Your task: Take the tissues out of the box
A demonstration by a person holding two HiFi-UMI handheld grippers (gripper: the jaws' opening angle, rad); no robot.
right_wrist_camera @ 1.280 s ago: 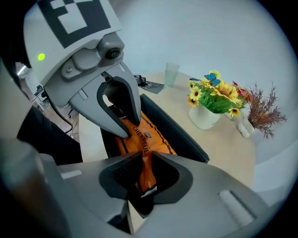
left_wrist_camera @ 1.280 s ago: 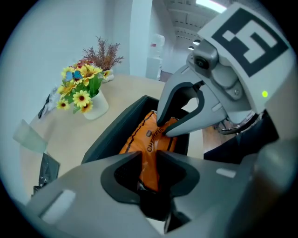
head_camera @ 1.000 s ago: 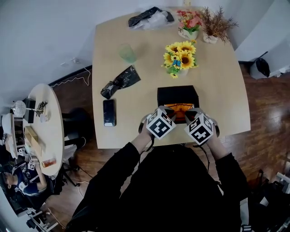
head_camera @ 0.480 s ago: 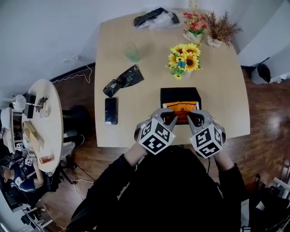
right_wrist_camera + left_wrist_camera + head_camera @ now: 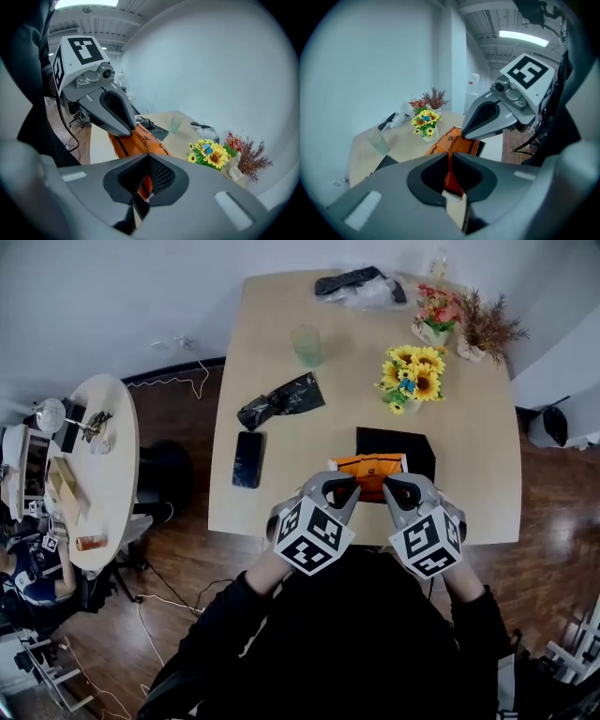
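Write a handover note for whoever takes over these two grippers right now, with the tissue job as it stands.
Left gripper: shut on the left end of the orange tissue pack.
Right gripper: shut on the right end of the same pack.
Black box: on the table, right behind the pack.
Done: both grippers hold the pack, raised at the box's near edge. I cannot tell whether it is fully clear of the box.
Left: probably draw it clear, then set it on the table.
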